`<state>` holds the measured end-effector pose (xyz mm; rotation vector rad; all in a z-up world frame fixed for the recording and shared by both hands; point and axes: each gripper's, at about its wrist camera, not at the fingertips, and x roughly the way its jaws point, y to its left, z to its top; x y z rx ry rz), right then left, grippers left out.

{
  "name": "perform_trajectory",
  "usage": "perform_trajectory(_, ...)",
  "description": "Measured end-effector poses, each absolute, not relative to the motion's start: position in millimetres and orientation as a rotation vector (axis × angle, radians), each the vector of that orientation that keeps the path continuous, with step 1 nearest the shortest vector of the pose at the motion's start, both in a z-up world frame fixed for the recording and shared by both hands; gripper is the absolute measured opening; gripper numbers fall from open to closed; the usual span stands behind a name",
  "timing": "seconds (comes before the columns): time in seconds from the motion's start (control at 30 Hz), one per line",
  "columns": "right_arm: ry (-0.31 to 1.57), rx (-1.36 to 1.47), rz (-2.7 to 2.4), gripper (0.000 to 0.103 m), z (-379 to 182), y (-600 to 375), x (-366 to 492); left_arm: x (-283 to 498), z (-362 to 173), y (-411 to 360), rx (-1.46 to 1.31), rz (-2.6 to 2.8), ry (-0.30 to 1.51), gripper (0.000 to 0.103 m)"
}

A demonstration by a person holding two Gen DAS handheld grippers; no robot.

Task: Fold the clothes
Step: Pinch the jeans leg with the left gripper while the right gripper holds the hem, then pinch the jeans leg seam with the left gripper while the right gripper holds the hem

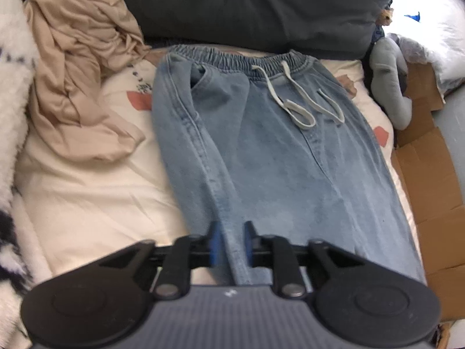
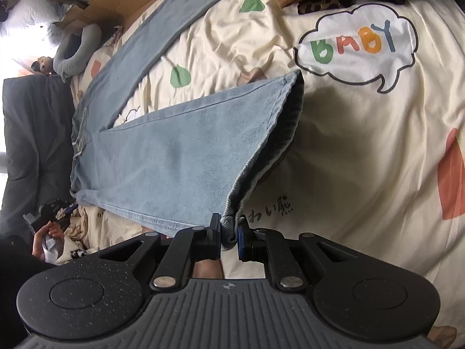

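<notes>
Light blue jeans [image 1: 261,151] with an elastic waistband and white drawstring [image 1: 293,99] lie on a cream bedspread [image 1: 96,203], waistband at the far end. My left gripper [image 1: 231,241] is shut on the left leg's outer edge, partway down. In the right wrist view the jeans [image 2: 174,157] spread with two legs apart. My right gripper [image 2: 229,232] is shut on the hem corner of the near leg, whose cuff [image 2: 279,133] hangs open and lifted off the bedspread [image 2: 348,174].
A crumpled beige garment [image 1: 78,81] lies left of the jeans. A dark grey cushion [image 1: 247,5] runs along the far side. A grey plush toy [image 1: 389,84] and cardboard [image 1: 430,180] sit at the right. A fluffy black-and-white blanket [image 1: 11,116] is at the left.
</notes>
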<state>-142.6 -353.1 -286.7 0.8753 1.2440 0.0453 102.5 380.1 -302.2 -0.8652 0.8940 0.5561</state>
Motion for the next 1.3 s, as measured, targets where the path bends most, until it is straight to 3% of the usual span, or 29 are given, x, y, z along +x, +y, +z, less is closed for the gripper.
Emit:
perform_trajectory(0.07,1.245,0.875,0.054,0.009,-284,-353,-145,104,-307,377,-0.885,0.554,0.89,0.037)
perform_trajectory(0.2,1.259,0.874,0.061,0.009,-281,-351,-149,111,-321,370,-0.903,0.559,0.902,0.038)
perform_trajectory(0.3,1.275,0.863,0.067,0.009,-283,-349,-150,114,-331,367,-0.912,0.577,0.917,0.032)
perform_trajectory(0.37,1.285,0.863,0.062,0.009,-285,-347,-152,115,-336,367,-0.914,0.593,0.924,0.004)
perform_trajectory(0.6,1.337,0.861,0.034,0.009,-303,-344,-155,98,-327,368,-0.844,0.619,0.966,0.003)
perform_trajectory(1.1,1.461,0.821,-0.007,0.009,-350,-332,-156,84,-358,373,-0.795,0.648,1.025,0.005)
perform_trajectory(1.3,1.488,0.818,-0.016,0.009,-361,-328,-155,95,-359,393,-0.79,0.685,0.976,0.021)
